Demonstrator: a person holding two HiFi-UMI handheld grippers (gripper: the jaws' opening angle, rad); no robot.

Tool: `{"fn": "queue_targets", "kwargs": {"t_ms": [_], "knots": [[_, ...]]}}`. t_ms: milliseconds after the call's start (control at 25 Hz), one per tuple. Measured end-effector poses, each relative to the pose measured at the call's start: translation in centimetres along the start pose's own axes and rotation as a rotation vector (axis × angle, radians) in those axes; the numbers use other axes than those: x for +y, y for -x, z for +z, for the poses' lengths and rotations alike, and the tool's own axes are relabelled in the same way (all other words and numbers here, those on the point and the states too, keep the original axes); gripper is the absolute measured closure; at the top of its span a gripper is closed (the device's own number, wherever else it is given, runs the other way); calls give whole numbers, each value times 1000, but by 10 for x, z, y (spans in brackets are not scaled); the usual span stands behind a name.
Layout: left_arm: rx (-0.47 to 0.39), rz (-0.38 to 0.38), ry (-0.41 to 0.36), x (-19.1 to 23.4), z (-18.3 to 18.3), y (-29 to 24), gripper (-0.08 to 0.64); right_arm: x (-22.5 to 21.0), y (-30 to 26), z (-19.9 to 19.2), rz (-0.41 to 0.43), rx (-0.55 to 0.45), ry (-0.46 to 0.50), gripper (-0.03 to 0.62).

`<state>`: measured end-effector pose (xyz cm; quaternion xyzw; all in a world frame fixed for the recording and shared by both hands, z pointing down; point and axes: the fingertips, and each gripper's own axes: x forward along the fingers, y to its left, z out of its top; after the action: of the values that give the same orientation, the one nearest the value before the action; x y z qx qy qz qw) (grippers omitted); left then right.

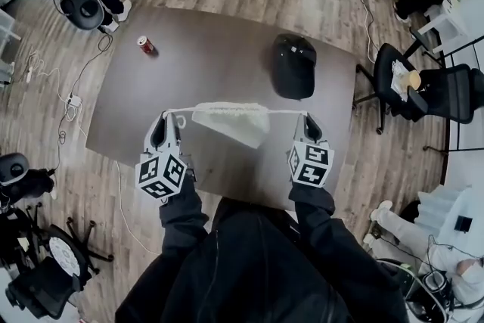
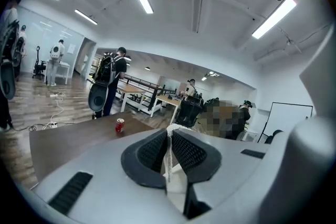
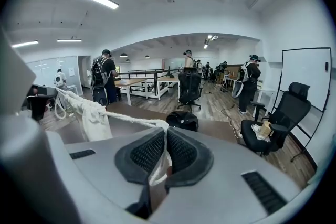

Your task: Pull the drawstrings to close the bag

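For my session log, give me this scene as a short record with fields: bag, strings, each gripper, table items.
bag: white drawstring bag, hanging between the grippers
drawstrings: stretched straight to both sides
left gripper: shut on a drawstring
right gripper: shut on a drawstring
table: red can, black bag

**Clutter on and around the desk**

A red can [image 1: 146, 46] stands near the far left corner of the dark desk [image 1: 215, 60]. A black pack [image 1: 293, 66] lies near the far right corner. On the wood floor, a white power strip [image 1: 73, 100] with cables lies off the left edge. An office chair [image 1: 387, 58] carrying a cup [image 1: 413, 79] stands beyond the right edge.
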<state>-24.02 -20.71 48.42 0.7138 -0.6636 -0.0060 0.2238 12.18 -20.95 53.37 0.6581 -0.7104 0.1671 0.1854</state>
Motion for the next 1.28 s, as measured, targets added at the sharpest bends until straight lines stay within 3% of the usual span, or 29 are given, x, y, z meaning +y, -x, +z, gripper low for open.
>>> {"fn": "queue_targets", "kwargs": {"t_ms": [600,800,1280], "knots": [[-126,77,96,12,34,38,505,-18,22,11,-18,-38,-20,556],[-137,112,93,21,40,50,505,-32,24,11,-38,-39,5,565],[-147,175,118,30,39,59,505,-76,26,5,-97,-32,-50,566]]}}
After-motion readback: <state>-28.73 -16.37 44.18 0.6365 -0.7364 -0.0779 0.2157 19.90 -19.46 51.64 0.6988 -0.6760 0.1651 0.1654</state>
